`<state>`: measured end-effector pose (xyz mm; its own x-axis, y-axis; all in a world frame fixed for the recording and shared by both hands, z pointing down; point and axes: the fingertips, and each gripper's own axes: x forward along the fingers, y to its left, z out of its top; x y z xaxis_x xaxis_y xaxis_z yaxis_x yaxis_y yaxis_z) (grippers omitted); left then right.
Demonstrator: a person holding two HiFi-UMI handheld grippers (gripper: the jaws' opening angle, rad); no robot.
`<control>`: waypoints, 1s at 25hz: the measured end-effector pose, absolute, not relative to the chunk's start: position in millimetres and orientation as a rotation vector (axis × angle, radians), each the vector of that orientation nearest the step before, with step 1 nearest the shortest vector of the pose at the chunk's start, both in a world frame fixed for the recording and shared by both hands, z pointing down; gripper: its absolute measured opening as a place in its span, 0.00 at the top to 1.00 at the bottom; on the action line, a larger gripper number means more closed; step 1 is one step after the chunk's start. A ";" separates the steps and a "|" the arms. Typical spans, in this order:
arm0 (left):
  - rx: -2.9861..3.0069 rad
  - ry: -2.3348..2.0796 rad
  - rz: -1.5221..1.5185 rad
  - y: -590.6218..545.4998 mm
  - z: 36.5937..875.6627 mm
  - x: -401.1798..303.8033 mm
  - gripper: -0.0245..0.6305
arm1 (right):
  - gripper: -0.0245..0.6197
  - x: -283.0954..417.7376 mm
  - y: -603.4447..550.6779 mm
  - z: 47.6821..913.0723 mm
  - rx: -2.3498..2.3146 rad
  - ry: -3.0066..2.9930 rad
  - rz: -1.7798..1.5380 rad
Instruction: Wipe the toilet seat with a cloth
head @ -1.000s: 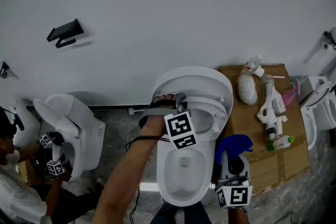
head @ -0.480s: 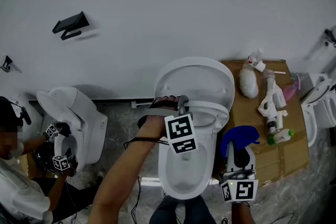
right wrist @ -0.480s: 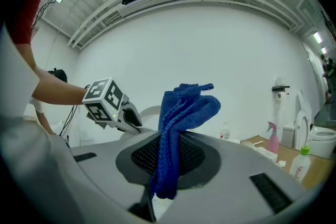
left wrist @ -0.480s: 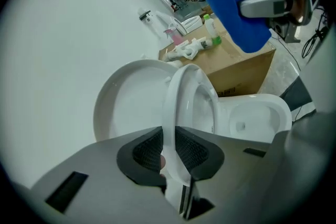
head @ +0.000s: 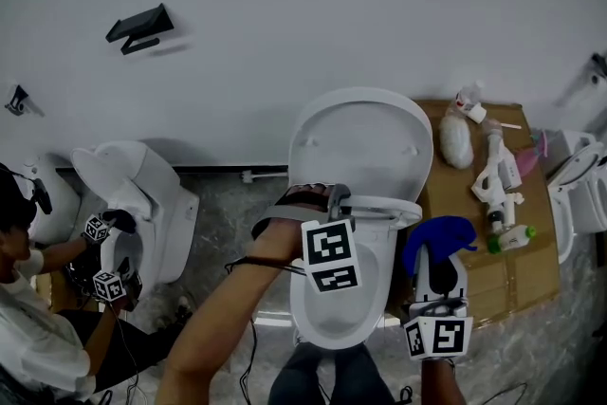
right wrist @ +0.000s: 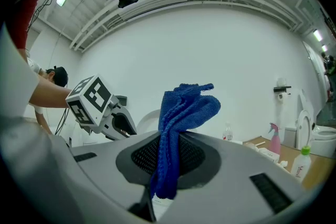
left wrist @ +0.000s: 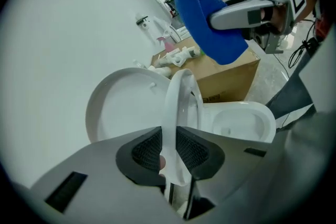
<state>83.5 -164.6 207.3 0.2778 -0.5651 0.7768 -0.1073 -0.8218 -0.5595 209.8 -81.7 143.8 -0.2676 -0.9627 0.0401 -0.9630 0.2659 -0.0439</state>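
Lower centre of the head view: the left gripper (head: 329,196) grips the rim of the toilet seat (head: 384,208), which is lifted off the bowl (head: 327,318) (jaws narrow, just eased slightly apart, pads on the seat). At lower right, the right gripper (head: 434,268) pinches a blue cloth (head: 434,237) tight, apart from the seat.

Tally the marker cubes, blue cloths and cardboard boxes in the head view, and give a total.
Cubes: 4
Cloth: 1
Box: 1
Total: 6
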 end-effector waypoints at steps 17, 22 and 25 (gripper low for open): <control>-2.393 0.101 -1.827 -24.6 255.4 73.9 0.76 | 0.85 204.3 -67.0 120.0 1.862 -2.532 0.012; -2.466 -0.007 -1.861 10.7 276.5 71.1 0.72 | 0.85 197.5 -65.5 127.6 1.843 -2.532 0.023; -2.484 -0.075 -1.888 33.9 289.8 69.8 0.70 | 0.85 192.9 -63.5 136.9 1.822 -2.534 0.048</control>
